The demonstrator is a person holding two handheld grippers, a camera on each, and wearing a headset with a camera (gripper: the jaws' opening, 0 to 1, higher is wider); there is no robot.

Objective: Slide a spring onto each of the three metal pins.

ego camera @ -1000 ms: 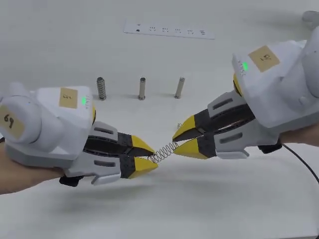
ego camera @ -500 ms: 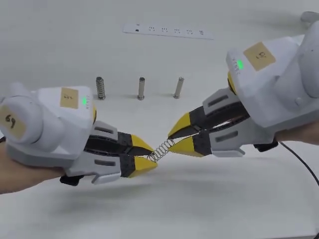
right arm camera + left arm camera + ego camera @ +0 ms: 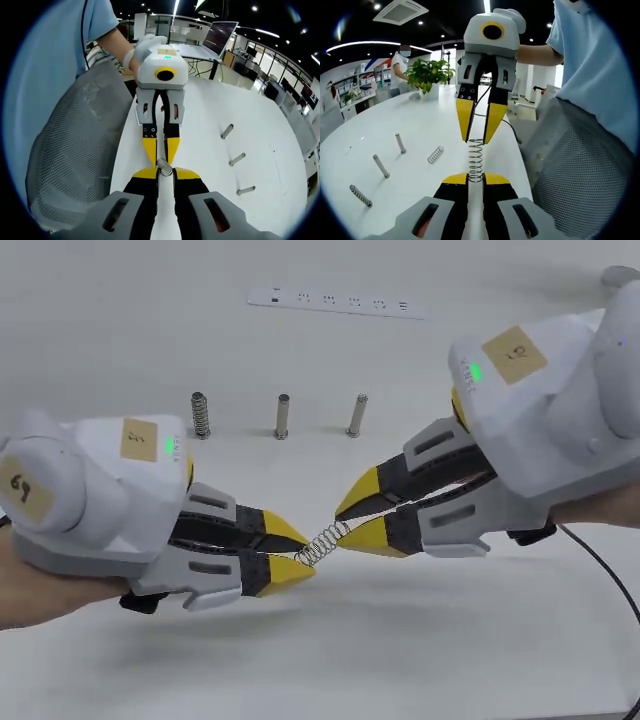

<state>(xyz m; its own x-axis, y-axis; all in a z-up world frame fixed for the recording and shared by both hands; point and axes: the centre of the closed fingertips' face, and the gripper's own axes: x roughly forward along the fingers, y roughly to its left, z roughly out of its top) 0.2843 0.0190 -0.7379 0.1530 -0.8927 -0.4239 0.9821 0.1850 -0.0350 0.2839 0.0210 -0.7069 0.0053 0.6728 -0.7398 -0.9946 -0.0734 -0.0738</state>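
Thin silver coil spring [image 3: 325, 540], who has it now?

— Both. The left gripper [image 3: 305, 555] pinches one end, and the right gripper [image 3: 345, 527] has just narrowed its jaws onto the other, midair before the three upright metal pins [image 3: 283, 416]. Looks like a handover.

Table [image 3: 120, 330]: three pins upright in a row across the middle. Left pin [image 3: 201, 416] carries a spring around it; middle pin [image 3: 283, 416] and right pin [image 3: 357, 415] bare. Power strip [image 3: 328, 302] lies behind the row, toward the far edge. Nearer than the pins, left gripper [image 3: 290, 558] and right gripper [image 3: 350, 520] face tip to tip above the tabletop; held spring [image 3: 322, 543] spans between them, one end in each one's jaws. Loose spring [image 3: 435, 154] lies flat on the table between pins and grippers.
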